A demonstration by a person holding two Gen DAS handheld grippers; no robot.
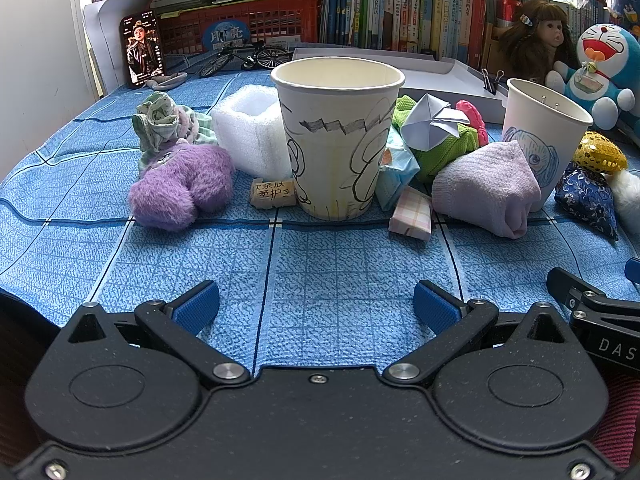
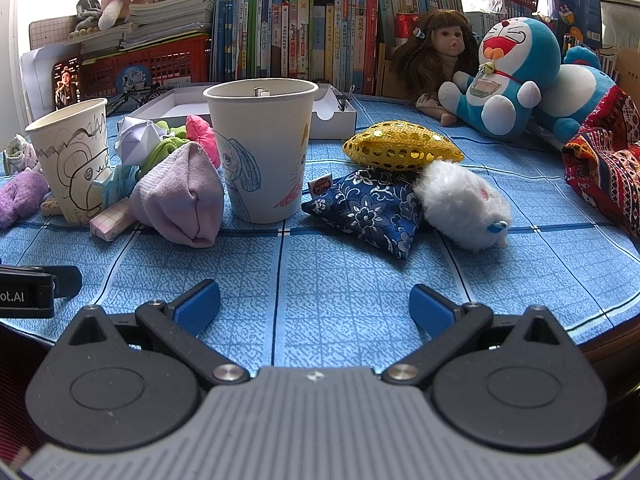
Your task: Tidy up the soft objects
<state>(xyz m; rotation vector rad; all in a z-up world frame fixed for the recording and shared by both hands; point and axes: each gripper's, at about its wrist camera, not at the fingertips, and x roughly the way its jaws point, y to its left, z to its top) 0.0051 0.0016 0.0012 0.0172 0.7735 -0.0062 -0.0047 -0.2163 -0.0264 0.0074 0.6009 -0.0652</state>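
On the blue-clothed desk point(image 1: 320, 264), your soft objects still lie scattered around the doodled paper cup point(image 1: 338, 136), nothing visibly sorted, while your left claw point(image 1: 316, 308) and right claw point(image 2: 316, 308) hang spread and empty.

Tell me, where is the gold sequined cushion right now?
In the right wrist view the gold sequined cushion sits right of centre, resting on the blue floral pouch beside the white fluffy toy.

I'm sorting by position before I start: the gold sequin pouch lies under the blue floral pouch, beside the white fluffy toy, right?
Not quite. The gold sequin pouch lies on top of the blue floral pouch, not under it, as the right wrist view shows. The white fluffy toy is indeed beside them.
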